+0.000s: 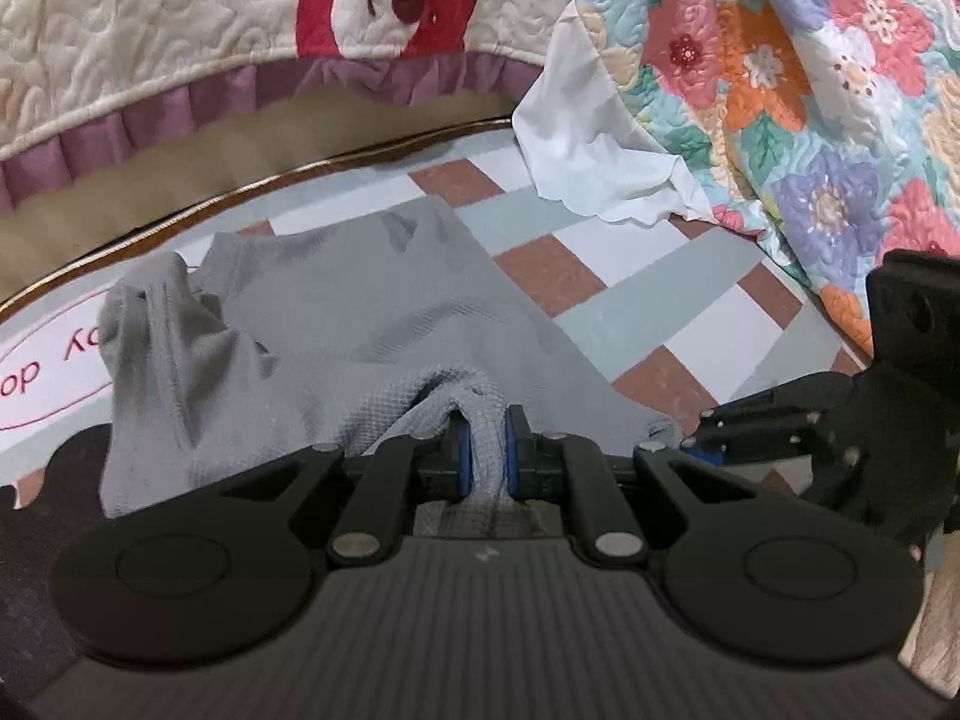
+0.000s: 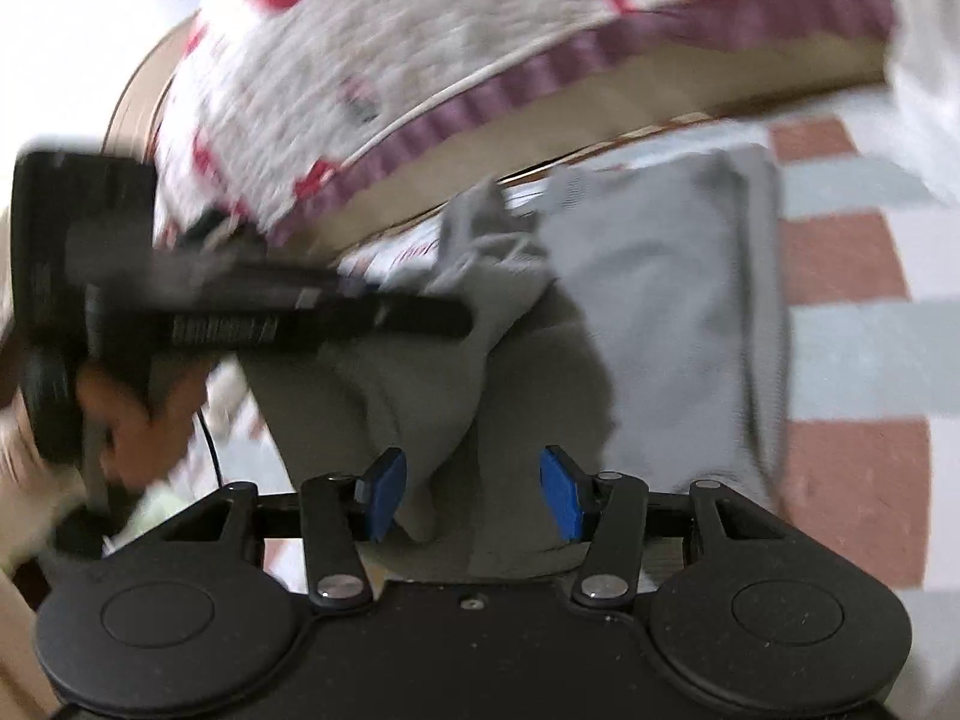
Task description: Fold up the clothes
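I have the left gripper (image 1: pixel 487 450) pinched tight on a bunched fold of the grey garment (image 1: pixel 336 312), the blue pads squeezing a ridge of waffle-knit cloth between them, so that edge travels with my hand when I carry it over. The garment lies on the checked mat (image 1: pixel 630 312), partly spread, with a sleeve (image 1: pixel 150 324) rucked up at the far left near the mat's edge. My right gripper (image 2: pixel 471 495) stands spread over the near side of the garment (image 2: pixel 660 312); cloth lies in the gap, but the pads do not press on it, so I judge it holds nothing, probably lined up for a second grip to keep the fold square. That view is blurred. The bear quilt (image 1: pixel 180 18) and floral quilt (image 1: pixel 810 90) crowd the mat's far side, leaving little room.
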### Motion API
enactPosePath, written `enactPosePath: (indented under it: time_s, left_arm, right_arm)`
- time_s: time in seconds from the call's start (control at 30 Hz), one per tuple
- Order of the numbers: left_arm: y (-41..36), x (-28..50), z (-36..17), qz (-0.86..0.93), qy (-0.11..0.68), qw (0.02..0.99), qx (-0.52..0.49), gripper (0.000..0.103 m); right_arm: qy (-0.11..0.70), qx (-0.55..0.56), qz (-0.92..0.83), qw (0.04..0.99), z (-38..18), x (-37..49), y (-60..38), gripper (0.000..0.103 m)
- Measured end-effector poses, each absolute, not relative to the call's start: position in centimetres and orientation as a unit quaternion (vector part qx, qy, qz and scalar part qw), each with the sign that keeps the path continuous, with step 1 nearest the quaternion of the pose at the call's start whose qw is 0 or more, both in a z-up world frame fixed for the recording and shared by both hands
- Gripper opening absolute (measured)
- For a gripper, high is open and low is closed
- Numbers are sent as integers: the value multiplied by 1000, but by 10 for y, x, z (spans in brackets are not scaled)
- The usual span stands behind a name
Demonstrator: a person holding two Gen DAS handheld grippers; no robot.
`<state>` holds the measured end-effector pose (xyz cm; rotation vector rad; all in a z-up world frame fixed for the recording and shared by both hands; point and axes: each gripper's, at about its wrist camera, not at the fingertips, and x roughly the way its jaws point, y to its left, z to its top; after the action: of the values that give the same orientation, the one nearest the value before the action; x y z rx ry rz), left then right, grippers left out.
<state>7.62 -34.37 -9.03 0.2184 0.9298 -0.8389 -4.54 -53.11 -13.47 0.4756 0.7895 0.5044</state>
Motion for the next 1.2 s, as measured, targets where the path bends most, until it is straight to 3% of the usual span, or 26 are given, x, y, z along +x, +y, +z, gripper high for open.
enactPosePath:
  time_s: [0.47,0.57,0.67,0.8,1.07,1.2]
  left_arm:
    - [-374,72,-91,-415,456,779,113,10]
    - [-375,86,-116,-419,503,753,64,12]
    - [-375,98,-139,-422,544,725,12,13]
    - [-360,86,-135,-445,525,724,-34,31]
    - [-295,71,-108,-390,480,786,-13,42]
    - [-244,101,-135,-307,524,784,-124,42]
  right_arm:
    - [402,197,295,844,-143,-46,-489,54]
    - [448,143,298,830,-143,-52,-506,54]
    - [470,164,264,826,-156,-62,-545,55]
    - [455,202,238,834,-154,-59,-562,55]
    - [459,230,253,820,-148,-67,-580,55]
    - [476,294,239,793,-162,-62,-588,55]
